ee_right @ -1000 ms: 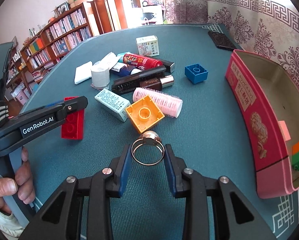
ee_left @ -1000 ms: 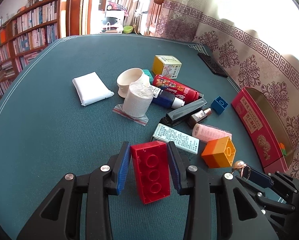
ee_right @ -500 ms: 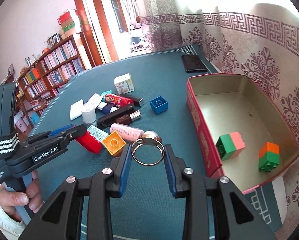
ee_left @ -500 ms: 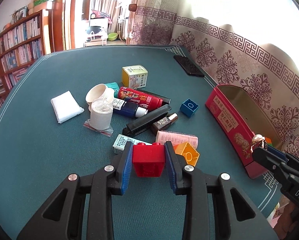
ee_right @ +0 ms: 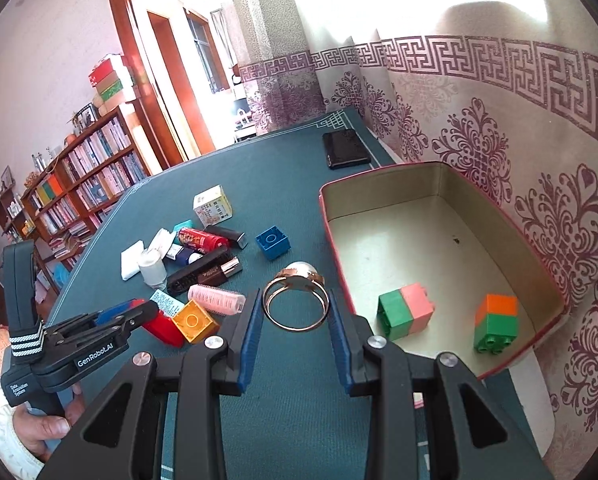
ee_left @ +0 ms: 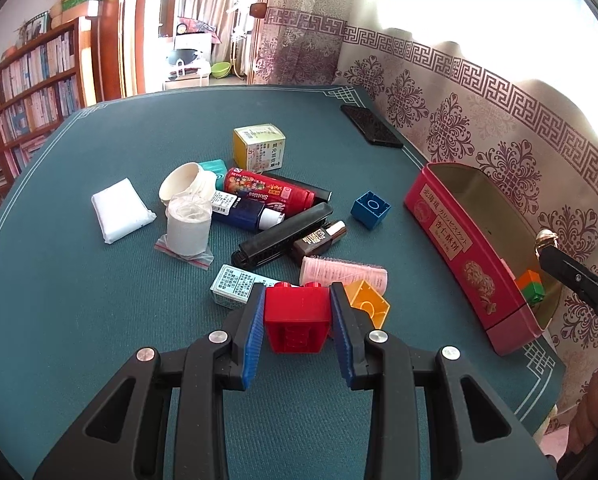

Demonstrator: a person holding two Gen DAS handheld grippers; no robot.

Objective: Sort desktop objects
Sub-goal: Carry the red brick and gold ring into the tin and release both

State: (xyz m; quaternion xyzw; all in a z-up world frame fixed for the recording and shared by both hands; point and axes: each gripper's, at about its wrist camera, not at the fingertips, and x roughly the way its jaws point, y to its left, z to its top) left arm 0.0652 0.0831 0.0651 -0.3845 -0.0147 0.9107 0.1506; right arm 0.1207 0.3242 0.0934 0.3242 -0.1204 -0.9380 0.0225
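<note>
Holding two items at once, the person has both loads off the table. The left gripper (ee_left: 298, 322) is clamped on the red building brick (ee_left: 297, 316), its blue pads pressing the brick's two long sides; the brick hangs clear above the teal table (ee_left: 79, 320), over the near part of the clutter. The right gripper (ee_right: 295, 314) grips a gold ring with a pearl (ee_right: 296, 298) across its band, the pearl pointing away from the camera, just short of the red tin box (ee_right: 443, 184) at the table's right edge.

Procedure for the step in hand, judged from this position:
- Carry each load over the box rim before opening the jaws. The ring is thin and would likely roll or bounce if let go high.
- Release low inside the box, on bare floor away from the green-and-pink block (ee_right: 405, 312) and the orange-and-green block (ee_right: 495, 322) in its near end.
- Keep the two tools apart over the box; bring in one at a time.

Beyond the held brick, the orange brick (ee_left: 365, 308) lies touching the pink ridged cylinder (ee_left: 343, 274), with the pale printed carton (ee_left: 235, 286) beside them. Farther on lie the black stapler-like bar (ee_left: 283, 232), the blue brick (ee_left: 371, 208), the red Skittles tube (ee_left: 269, 194) and the yellow carton (ee_left: 259, 148). A black phone (ee_left: 371, 130) lies near the far right corner.
</note>
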